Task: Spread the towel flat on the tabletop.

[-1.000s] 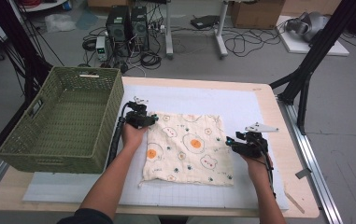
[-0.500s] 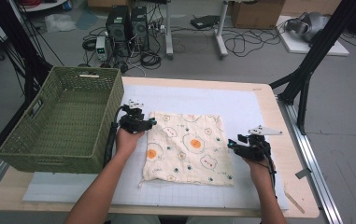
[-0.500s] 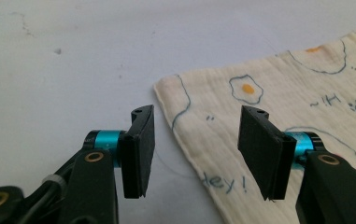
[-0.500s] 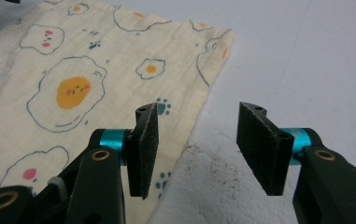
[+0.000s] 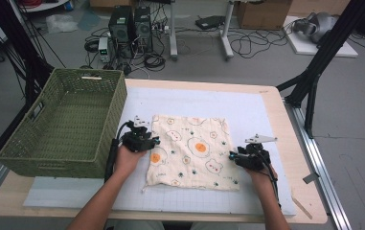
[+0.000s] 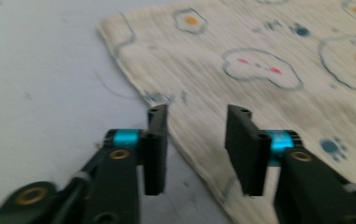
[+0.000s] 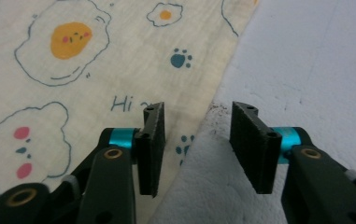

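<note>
A cream cloth [image 5: 192,151] printed with fried eggs and paw marks lies flat on the white mat [image 5: 247,110]. My left gripper [image 5: 155,142] is at the cloth's left edge. In the left gripper view, its jaws [image 6: 198,112] straddle that edge of the cloth [image 6: 259,60] with a gap; they have just been closing. My right gripper [image 5: 232,155] is at the cloth's right edge. In the right gripper view, its jaws [image 7: 198,108] stand over the border of the cloth [image 7: 96,74]. They too have just been closing, and the pads are not pressing.
A green wicker basket [image 5: 60,120] stands at the table's left, close to my left hand. Bare mat [image 7: 316,60] runs to the right of the cloth. Past the table's far edge are computer boxes and cables on the floor.
My left gripper has moved toward the near side along the cloth's left edge. The right gripper has hardly moved. The cloth lies as before.
</note>
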### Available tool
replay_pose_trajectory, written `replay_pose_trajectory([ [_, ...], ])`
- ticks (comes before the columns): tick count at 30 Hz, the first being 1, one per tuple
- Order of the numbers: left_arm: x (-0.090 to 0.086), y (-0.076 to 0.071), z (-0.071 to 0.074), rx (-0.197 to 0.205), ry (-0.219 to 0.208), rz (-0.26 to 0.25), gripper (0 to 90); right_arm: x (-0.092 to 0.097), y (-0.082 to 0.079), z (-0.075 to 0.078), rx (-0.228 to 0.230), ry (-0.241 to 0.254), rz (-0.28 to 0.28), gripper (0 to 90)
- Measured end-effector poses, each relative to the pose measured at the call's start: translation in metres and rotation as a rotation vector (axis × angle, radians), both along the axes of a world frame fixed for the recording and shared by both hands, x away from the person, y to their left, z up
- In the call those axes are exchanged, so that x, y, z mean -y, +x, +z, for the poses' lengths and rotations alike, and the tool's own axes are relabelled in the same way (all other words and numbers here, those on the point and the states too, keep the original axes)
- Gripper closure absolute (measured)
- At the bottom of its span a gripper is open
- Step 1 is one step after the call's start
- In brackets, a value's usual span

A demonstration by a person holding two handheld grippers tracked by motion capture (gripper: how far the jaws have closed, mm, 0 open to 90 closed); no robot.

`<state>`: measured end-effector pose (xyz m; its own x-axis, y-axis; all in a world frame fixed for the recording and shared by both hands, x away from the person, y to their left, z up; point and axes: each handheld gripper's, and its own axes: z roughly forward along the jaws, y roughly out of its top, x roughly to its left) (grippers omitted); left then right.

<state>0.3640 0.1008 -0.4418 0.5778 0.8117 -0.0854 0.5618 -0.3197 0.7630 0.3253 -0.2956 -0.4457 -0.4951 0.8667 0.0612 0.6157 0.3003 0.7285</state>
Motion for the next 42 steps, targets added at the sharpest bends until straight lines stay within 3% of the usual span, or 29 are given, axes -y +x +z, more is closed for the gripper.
replay_pose_trajectory([
  [3, 0.008, -0.009, -0.003, 0.031, 0.054, -0.003, 69.3, -0.004, -0.001, 0.001, 0.007, -0.036, -0.003, 59.1],
  [5, 0.01, -0.012, -0.003, 0.055, 0.085, -0.005, 82.0, -0.005, -0.001, 0.001, 0.006, -0.035, 0.006, 65.7],
  [6, 0.01, -0.012, -0.003, 0.06, 0.085, 0.0, 88.1, -0.005, -0.001, 0.001, 0.001, -0.029, 0.007, 68.8],
  [8, 0.008, -0.013, -0.003, 0.059, 0.085, 0.01, 89.0, -0.006, -0.001, 0.002, -0.001, -0.028, 0.009, 80.5],
  [10, 0.004, -0.012, -0.003, 0.06, 0.097, 0.032, 89.2, -0.008, -0.001, 0.002, 0.01, -0.044, 0.018, 86.2],
  [14, -0.005, -0.01, -0.003, 0.048, 0.062, 0.053, 89.2, -0.013, -0.003, 0.003, 0.026, -0.084, 0.007, 87.0],
  [16, -0.006, -0.012, -0.004, 0.048, 0.039, 0.05, 85.1, -0.013, -0.003, 0.003, 0.024, -0.086, 0.002, 86.4],
  [18, -0.008, -0.015, -0.003, 0.033, 0.002, 0.053, 67.1, -0.013, -0.004, 0.004, 0.027, -0.085, -0.001, 79.7],
  [19, -0.01, -0.017, -0.003, 0.03, -0.01, 0.047, 62.6, -0.012, -0.004, 0.004, 0.031, -0.073, -0.004, 76.4],
  [22, -0.018, -0.025, 0.001, 0.037, -0.056, 0.037, 57.6, -0.009, -0.008, 0.008, 0.048, -0.033, -0.01, 69.0],
  [27, -0.032, -0.045, 0.001, 0.038, -0.111, 0.024, 56.7, -0.009, -0.019, 0.011, 0.055, -0.019, 0.01, 62.1],
  [34, -0.037, -0.068, 0.001, 0.041, -0.134, -0.022, 58.2, -0.009, -0.033, 0.011, 0.046, -0.016, 0.022, 56.1],
  [39, -0.03, -0.075, 0.0, 0.025, -0.119, -0.078, 63.4, -0.011, -0.038, 0.008, 0.026, -0.046, 0.03, 56.2],
  [42, -0.026, -0.079, -0.005, 0.012, -0.081, -0.112, 65.5, -0.009, -0.038, 0.003, -0.008, -0.059, 0.024, 55.0],
])
